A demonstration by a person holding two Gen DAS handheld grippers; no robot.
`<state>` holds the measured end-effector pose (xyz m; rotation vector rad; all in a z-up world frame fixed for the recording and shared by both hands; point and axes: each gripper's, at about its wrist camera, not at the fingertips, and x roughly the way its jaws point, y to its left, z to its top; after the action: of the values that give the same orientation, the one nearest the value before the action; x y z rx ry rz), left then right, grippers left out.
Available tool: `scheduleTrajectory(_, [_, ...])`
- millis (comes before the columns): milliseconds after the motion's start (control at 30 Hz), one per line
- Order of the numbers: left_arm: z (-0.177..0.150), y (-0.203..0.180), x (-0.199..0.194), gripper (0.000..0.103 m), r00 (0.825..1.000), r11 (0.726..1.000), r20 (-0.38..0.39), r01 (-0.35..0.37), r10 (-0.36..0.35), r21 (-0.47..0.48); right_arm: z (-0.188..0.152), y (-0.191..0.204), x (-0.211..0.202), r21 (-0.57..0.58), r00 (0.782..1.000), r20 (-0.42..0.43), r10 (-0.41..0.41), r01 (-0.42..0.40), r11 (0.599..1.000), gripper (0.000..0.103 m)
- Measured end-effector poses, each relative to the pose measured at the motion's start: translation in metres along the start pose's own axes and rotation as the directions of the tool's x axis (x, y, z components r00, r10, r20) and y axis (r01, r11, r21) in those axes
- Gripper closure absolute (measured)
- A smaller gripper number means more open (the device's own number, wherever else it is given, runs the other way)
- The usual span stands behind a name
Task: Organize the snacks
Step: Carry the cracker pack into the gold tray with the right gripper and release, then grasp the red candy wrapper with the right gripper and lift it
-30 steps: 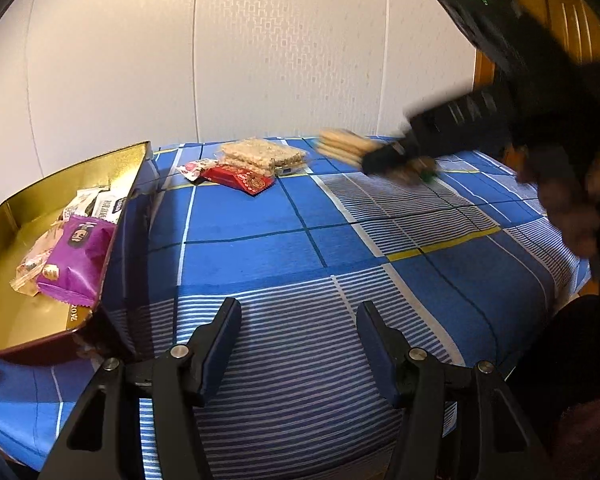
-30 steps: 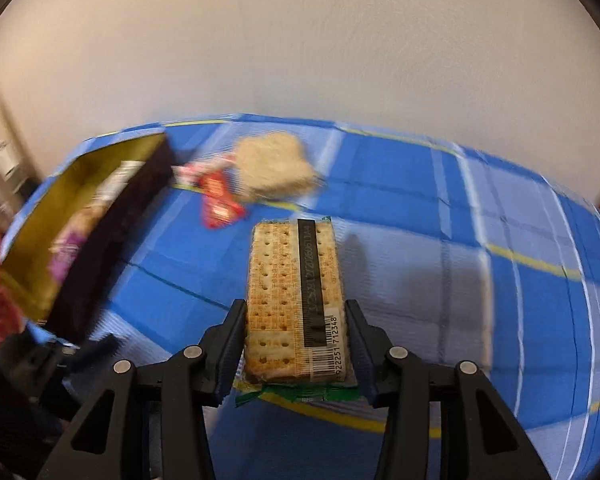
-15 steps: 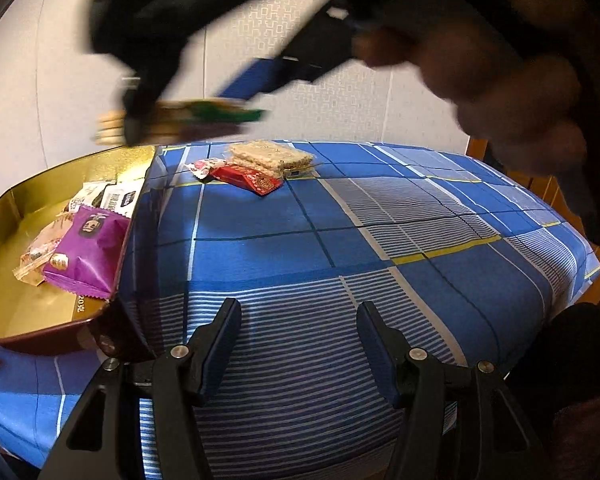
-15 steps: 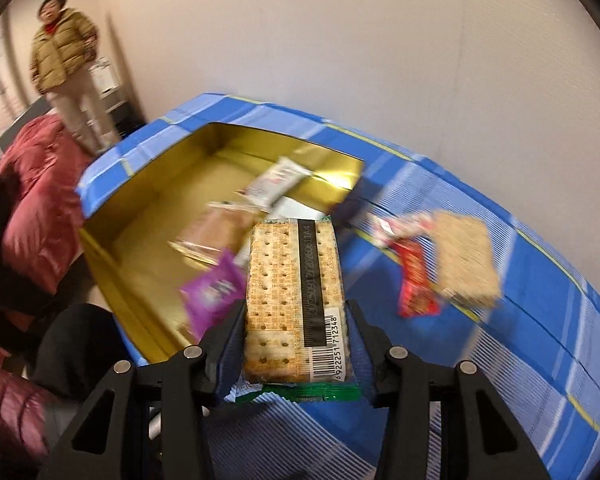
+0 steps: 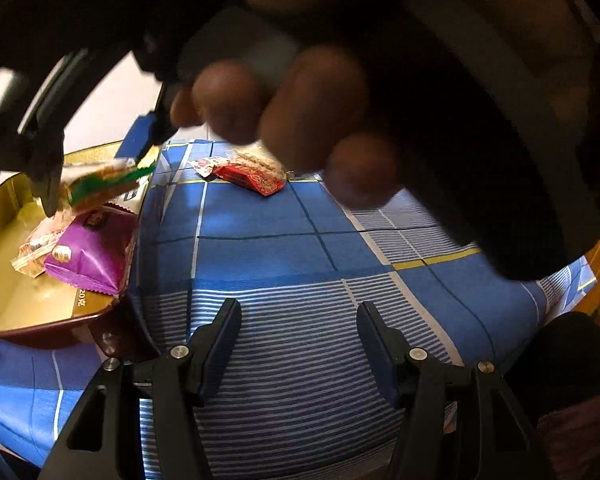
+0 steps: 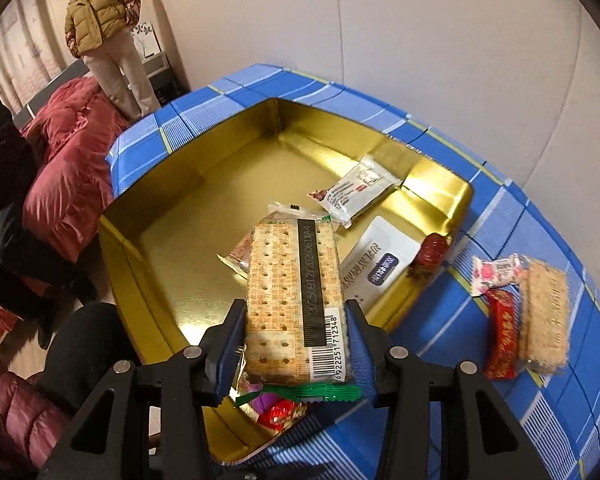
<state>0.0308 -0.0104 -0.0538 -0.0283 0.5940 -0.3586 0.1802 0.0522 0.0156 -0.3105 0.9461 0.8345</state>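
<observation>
While my right tongs (image 6: 296,344) clamp the cracker pack (image 6: 292,304), long axis pointing ahead, over the gold tin (image 6: 204,216) directly below, my left tongs (image 5: 298,344) gape empty.

Clear-wrapped cracker pack (image 6: 294,304) hangs tilted above the gold tin (image 6: 204,216).

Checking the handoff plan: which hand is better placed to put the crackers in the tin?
Right. The right gripper holds the crackers above the tin; the left gripper is empty over the tablecloth.
</observation>
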Motion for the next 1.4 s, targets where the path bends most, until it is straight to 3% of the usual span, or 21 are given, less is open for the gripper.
scheduleTrajectory(200, [-0.001,0.002,-0.002,0.042,1.000,1.000,0.003,0.004,-0.004,-0.004,0.002,-0.004,0.009,0.023,0.999,0.007,0.050,-0.050,0.998,0.053])
scheduleTrajectory(400, [-0.002,0.000,-0.004,0.042,1.000,1.000,0.002,0.005,-0.005,-0.007,-0.007,-0.027,-0.018,0.118,0.994,0.082,0.073,-0.082,0.990,0.049])
scheduleTrajectory(567, [-0.005,0.000,-0.007,0.042,1.000,1.000,0.001,0.005,-0.005,-0.009,-0.031,-0.068,-0.034,0.245,0.995,0.097,0.010,-0.034,0.969,0.049])
scheduleTrajectory(833, [-0.005,0.000,-0.004,0.042,1.000,1.000,0.002,-0.001,0.001,0.000,-0.067,-0.118,-0.033,0.368,0.985,0.044,-0.169,0.141,0.919,0.049])
scheduleTrajectory(1100, [-0.006,0.001,-0.002,0.042,1.000,1.000,-0.005,0.006,-0.006,-0.005,-0.043,-0.129,-0.014,0.294,0.960,0.036,-0.277,0.255,0.921,0.060])
scheduleTrajectory(1200, [-0.005,0.001,-0.003,0.042,1.000,1.000,-0.008,0.005,-0.005,-0.009,-0.036,-0.138,0.007,0.274,0.950,-0.005,-0.312,0.302,0.913,0.068])
scheduleTrajectory(1233, [-0.004,0.003,-0.003,0.042,1.000,1.000,-0.009,0.003,-0.003,-0.009,-0.036,-0.139,0.011,0.257,0.939,-0.009,-0.343,0.333,0.907,0.079])
scheduleTrajectory(1400, [-0.003,0.001,-0.001,0.042,1.000,1.000,-0.010,-0.007,0.007,0.008,-0.052,-0.136,0.001,0.254,0.942,-0.024,-0.334,0.329,0.910,0.079])
